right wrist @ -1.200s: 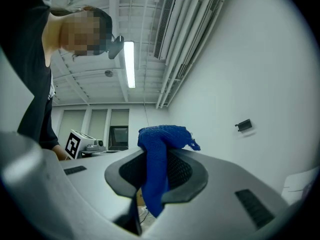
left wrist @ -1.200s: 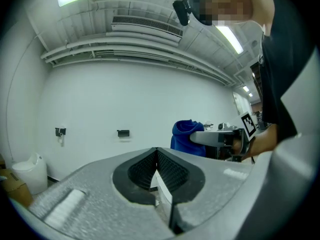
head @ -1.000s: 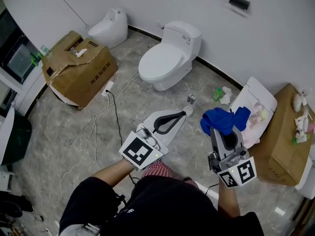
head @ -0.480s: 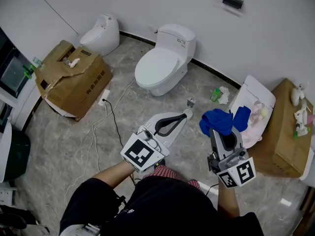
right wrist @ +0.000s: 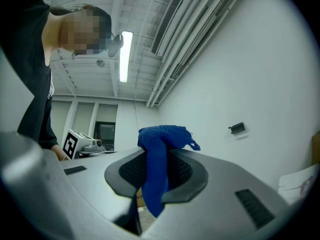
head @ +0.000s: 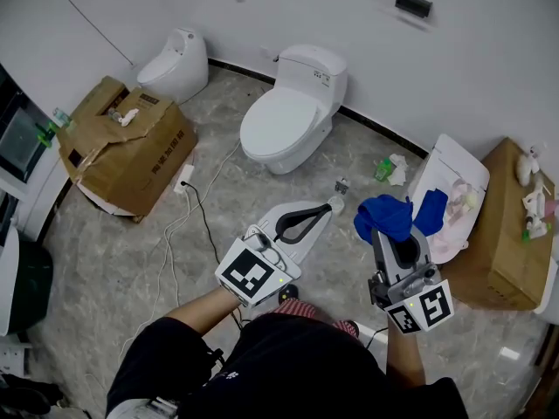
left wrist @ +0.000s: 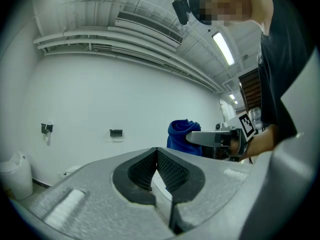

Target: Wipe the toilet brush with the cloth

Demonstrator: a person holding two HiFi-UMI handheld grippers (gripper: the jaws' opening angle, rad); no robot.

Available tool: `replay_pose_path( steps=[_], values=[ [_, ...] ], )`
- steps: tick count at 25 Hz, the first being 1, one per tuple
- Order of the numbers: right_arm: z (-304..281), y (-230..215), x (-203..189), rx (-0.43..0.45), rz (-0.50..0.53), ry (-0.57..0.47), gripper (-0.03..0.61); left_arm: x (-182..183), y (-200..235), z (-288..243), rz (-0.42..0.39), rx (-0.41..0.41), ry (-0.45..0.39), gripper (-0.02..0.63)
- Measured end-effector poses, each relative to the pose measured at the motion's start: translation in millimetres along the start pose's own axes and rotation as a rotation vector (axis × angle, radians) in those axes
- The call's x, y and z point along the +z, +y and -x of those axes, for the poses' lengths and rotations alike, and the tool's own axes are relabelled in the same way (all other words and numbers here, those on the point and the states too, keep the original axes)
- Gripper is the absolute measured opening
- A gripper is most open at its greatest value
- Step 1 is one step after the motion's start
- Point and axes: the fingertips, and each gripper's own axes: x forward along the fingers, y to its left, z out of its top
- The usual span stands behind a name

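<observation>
Compared with 1 second back, the cardboard box point(head: 122, 147) and the white toilet point(head: 284, 120) are seen shifted a bit left in the head view, while both grippers are kept in the same spots out front. The left gripper point(head: 331, 203) is held level, jaws pressed together, nothing caught between them. The right gripper point(right wrist: 154, 155) is clamped on the blue cloth point(head: 389, 215), which is bunched up past the jaws with 1 tail hanging down through them. The cloth is held right of the toilet, over the grey floor point(head: 131, 243), near a 2nd box point(head: 498, 243) at the right.
</observation>
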Motion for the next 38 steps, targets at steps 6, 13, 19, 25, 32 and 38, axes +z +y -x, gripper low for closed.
replay_pose_path(
  steps=[6,13,19,25,32,38],
  values=[
    [-11.9,4.8,-3.5,-0.02,0.01,0.004,0.078,-1.0,12.7,4.2,-0.002,-0.024,-0.005,-0.007],
    [-26.1,7.6,-7.3,-0.044,0.017,0.001,0.078,-2.6,27.6,7.0,-0.015,-0.053,-0.008,-0.008],
    [-39.6,14.5,-13.5,-0.061,0.023,0.01,0.078,-5.2,40.8,14.3,-0.006,-0.067,-0.018,-0.007],
    [-47.2,17.4,-16.8,-0.087,0.028,0.007,0.078,-7.8,52.1,17.6,-0.003,-0.082,-0.021,-0.007],
    [-44.9,16.8,-17.3,-0.121,0.04,0.016,0.078,-7.1,60.4,16.6,0.011,-0.086,-0.039,-0.008],
    [-41.0,6.0,-16.0,-0.139,0.036,0.014,0.078,-5.5,61.3,5.5,0.006,-0.096,-0.047,-0.008]
  ],
)
